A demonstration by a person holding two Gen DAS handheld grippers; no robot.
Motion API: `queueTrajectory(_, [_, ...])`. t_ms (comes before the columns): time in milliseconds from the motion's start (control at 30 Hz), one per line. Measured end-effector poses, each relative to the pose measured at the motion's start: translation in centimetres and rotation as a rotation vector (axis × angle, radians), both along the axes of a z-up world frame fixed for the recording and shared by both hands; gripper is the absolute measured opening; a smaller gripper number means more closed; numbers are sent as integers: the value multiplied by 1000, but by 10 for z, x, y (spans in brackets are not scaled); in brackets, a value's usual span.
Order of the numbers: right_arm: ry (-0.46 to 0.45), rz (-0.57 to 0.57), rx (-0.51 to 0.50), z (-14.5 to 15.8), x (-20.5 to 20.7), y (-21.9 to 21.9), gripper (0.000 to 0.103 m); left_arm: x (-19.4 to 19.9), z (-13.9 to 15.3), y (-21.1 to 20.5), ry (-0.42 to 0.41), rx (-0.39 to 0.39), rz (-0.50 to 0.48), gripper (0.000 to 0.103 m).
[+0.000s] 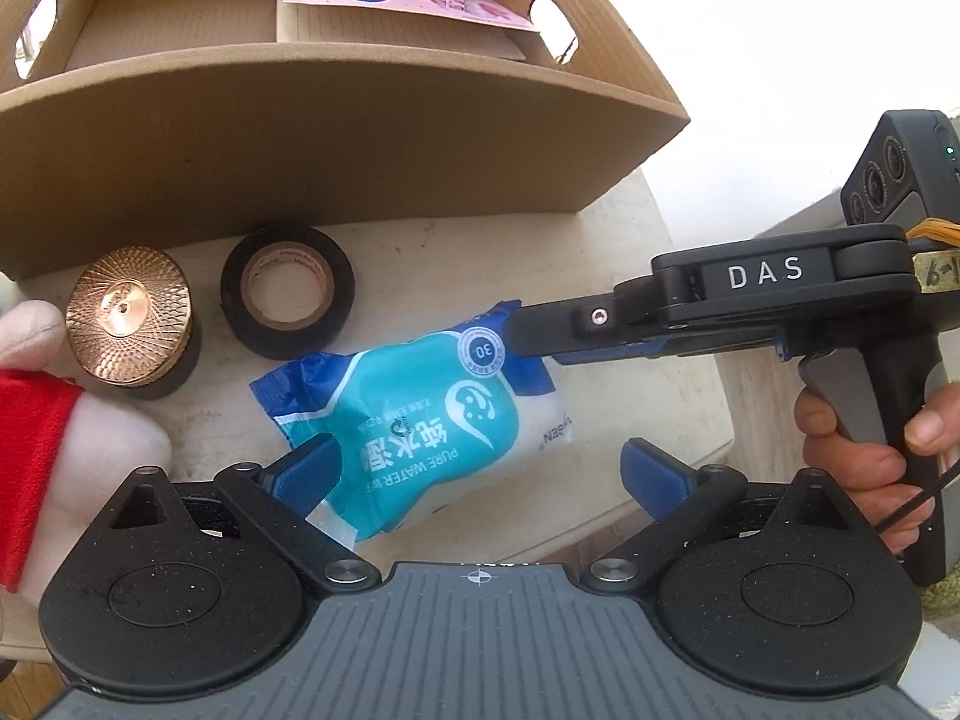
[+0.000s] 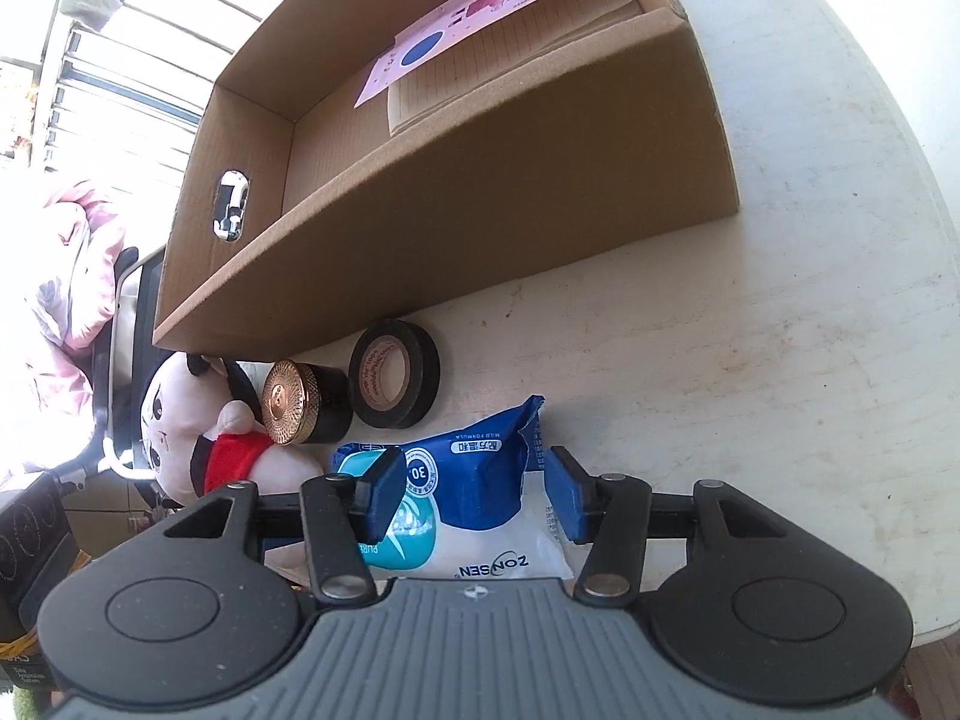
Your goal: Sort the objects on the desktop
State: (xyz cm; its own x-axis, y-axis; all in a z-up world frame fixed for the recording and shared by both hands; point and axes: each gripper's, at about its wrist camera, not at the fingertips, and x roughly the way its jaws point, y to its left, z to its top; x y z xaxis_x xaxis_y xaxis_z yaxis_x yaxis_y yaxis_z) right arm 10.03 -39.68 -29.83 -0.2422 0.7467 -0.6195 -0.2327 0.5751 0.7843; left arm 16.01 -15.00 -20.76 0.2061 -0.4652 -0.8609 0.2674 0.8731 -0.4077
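Observation:
A blue and teal pack of wet wipes (image 1: 420,420) lies on the white table (image 1: 630,276). My left gripper (image 1: 480,474) is open, its jaws either side of the pack's near end. My right gripper (image 2: 474,495) is open around the pack's (image 2: 474,498) blue end; it reaches in from the right in the left wrist view (image 1: 522,336). A black tape roll (image 1: 287,288) and a black jar with a copper lid (image 1: 129,324) stand beside the pack. A plush toy (image 2: 198,438) with a red scarf lies at the left.
An open cardboard box (image 1: 336,138) stands behind the objects, holding a notebook (image 1: 384,30) and a pink sheet (image 1: 408,0). The table edge runs along the right (image 1: 720,420). A person's hand (image 1: 852,456) holds the right gripper's handle.

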Motion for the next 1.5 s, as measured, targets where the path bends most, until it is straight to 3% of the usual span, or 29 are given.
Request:
queueTrajectory(167, [91, -20, 16, -21, 1, 6, 62, 3, -13, 10, 48, 43, 42, 101])
queueTrajectory(333, [167, -34, 44, -39, -3, 13, 72, 15, -34, 16, 94, -2, 93, 101])
queueTrajectory(633, [138, -24, 68, -42, -7, 24, 93, 28, -49, 10, 105, -74, 70, 103])
queueTrajectory(767, [132, -3, 84, -42, -8, 30, 103, 27, -49, 9, 66, -81, 55, 103])
queueTrajectory(1100, [106, 24, 84, -42, -7, 30, 103, 31, -50, 11, 53, -102, 54, 103])
queueTrajectory(1500, [39, 98, 60, -37, -8, 38, 103, 38, -53, 27, 72, -194, 84, 103])
